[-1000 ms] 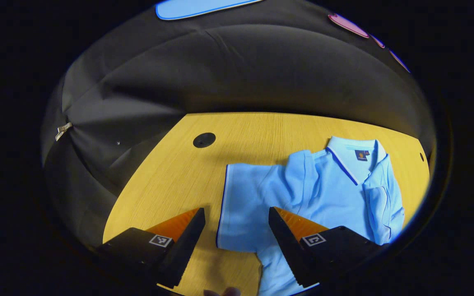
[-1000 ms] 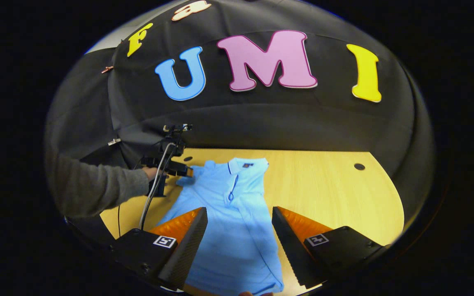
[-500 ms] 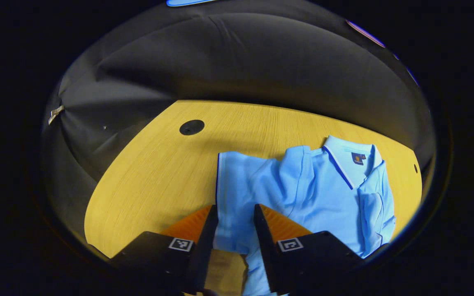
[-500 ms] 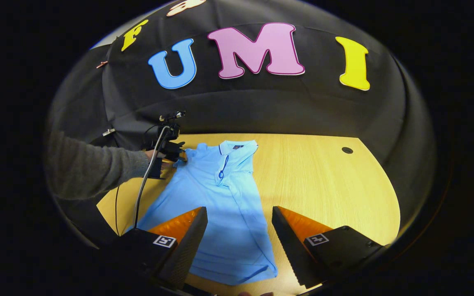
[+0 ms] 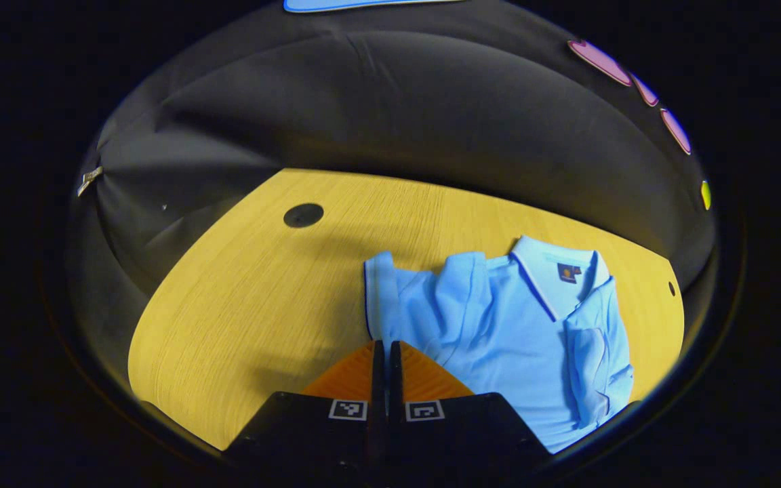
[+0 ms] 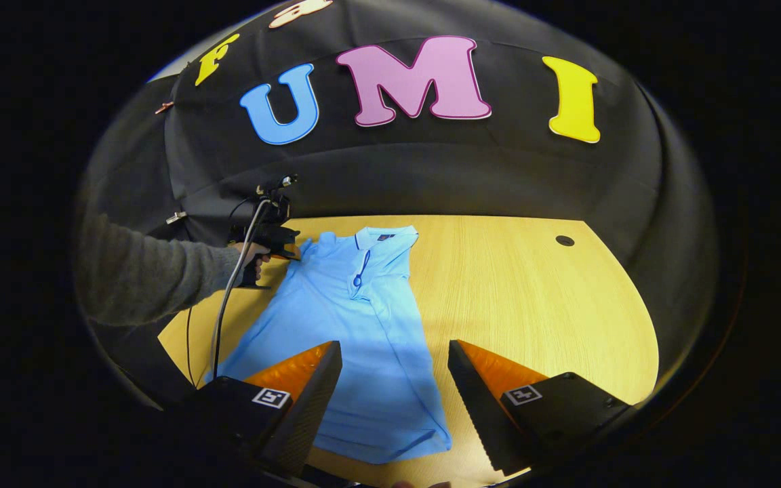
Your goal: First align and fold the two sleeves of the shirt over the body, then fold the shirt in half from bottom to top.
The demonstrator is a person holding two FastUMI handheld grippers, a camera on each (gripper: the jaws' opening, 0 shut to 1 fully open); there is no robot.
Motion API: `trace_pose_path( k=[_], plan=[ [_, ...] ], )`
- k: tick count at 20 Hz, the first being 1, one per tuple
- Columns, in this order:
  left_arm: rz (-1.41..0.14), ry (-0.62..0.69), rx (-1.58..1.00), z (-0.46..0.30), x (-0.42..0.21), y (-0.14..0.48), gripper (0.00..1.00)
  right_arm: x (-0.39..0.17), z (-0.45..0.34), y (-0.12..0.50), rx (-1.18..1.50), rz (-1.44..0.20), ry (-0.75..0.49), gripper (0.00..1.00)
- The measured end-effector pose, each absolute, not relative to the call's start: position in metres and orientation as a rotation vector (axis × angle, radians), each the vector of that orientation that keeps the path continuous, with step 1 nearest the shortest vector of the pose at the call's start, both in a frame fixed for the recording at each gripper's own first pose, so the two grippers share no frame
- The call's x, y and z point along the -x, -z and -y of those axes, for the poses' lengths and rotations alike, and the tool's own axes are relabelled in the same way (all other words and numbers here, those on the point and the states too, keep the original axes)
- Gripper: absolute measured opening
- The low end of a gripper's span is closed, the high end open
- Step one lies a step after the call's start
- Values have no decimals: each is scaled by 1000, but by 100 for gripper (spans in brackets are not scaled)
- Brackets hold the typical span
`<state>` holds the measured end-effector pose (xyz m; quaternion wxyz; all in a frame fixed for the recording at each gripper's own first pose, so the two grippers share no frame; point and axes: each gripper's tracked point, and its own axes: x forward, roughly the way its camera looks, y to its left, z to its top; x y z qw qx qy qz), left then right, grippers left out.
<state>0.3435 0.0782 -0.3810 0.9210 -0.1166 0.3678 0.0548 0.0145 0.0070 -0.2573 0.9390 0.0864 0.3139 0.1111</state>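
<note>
left gripper [image 5: 382, 352]: fingers together, clamped on sleeve [image 5: 390, 298] edge
sleeve to body: shirt [image 6: 356, 318] body lies rightward of grip
right gripper [image 6: 394, 379]: fingers apart, over hem

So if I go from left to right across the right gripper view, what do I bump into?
Grey sleeve → the left gripper in the person's hand, at the shirt's sleeve → blue shirt → bare yellow table → small dark hole in the table.

Lt blue polo shirt [image 6: 356, 318] flat on table, one sleeve [image 5: 397, 295] bunched.
</note>
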Motion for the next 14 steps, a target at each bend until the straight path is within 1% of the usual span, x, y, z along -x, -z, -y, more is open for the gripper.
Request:
trace_pose_path(
  k=[7,10,14],
  plan=[
    [-681,17,209,-23,-338,335,6,-7,1,263,-188,-634,-221,98],
    [-643,105,180,17,-328,314,6,-2,5,264,-194,-633,-211,98],
    [-640,230,117,78,-308,308,6,0,9,266,-207,-636,-194,98]
  ],
)
